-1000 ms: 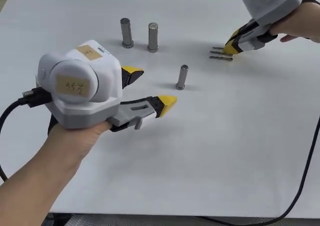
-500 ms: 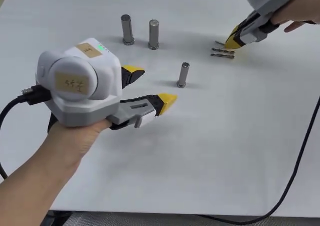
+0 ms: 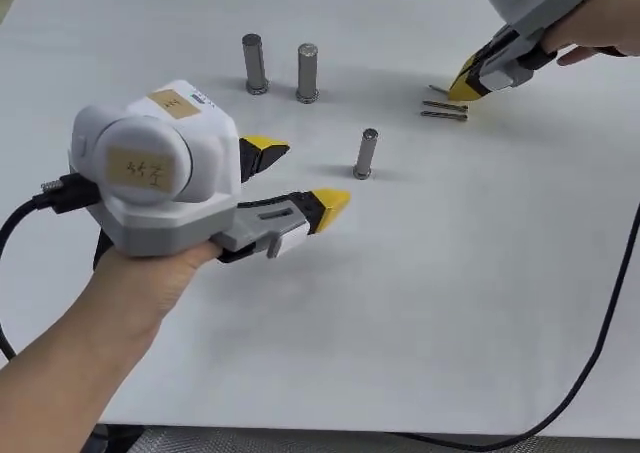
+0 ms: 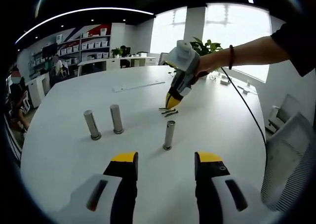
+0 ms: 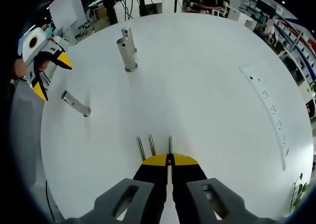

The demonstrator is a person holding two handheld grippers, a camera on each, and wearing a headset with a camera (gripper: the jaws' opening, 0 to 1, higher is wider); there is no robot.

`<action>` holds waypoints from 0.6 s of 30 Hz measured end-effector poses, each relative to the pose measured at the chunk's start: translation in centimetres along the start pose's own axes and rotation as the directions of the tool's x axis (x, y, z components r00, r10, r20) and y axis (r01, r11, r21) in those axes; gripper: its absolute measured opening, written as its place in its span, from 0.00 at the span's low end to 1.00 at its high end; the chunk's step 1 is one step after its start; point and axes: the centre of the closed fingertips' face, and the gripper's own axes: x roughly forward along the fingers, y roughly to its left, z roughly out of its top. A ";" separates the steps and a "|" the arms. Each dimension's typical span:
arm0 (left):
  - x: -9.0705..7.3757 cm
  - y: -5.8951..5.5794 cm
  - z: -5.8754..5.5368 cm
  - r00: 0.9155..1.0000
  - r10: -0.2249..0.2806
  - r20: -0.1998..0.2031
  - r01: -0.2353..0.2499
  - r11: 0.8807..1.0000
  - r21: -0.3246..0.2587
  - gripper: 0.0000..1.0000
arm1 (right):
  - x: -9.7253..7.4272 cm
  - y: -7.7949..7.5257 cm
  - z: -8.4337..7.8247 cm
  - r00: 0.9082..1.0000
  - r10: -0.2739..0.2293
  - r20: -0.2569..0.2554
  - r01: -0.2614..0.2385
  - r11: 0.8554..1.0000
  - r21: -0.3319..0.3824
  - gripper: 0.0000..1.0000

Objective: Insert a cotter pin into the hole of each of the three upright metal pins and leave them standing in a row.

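Three upright metal pins stand on the white table: two side by side (image 3: 254,65) (image 3: 307,73) and a shorter one (image 3: 367,154) nearer me. My left gripper (image 3: 305,176) is open, its jaws pointing at the short pin (image 4: 169,135) from a short way off with nothing between them. At the far right my right gripper (image 3: 462,88) is shut on a cotter pin (image 5: 170,145), which sticks out past its tips. Two more cotter pins (image 3: 444,110) lie flat on the table just left of the held one (image 5: 146,147).
A black cable (image 3: 603,348) curves across the table's right side to the front edge. A flat white strip (image 5: 266,105) lies far back on the table. Shelves and desks stand beyond the table (image 4: 64,110).
My right gripper has shut on one of the three cotter pins and lifted it slightly away from the other two. My left gripper has hardly moved.
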 end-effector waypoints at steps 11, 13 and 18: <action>-0.5 -0.1 0.5 1.000 0.002 0.005 -0.002 1.000 0.000 0.44 | -1.3 -0.5 1.1 0.996 -0.069 0.051 0.072 0.996 -0.060 0.00; -0.6 -0.1 0.6 1.000 0.002 0.008 -0.002 1.000 -0.001 0.44 | -1.9 0.0 1.6 0.995 -0.077 0.068 0.082 0.994 -0.071 0.00; -0.7 -0.4 1.0 1.000 -0.004 0.008 0.004 1.000 0.000 0.43 | -2.7 0.3 2.5 0.990 -0.091 0.105 0.103 0.988 -0.112 0.00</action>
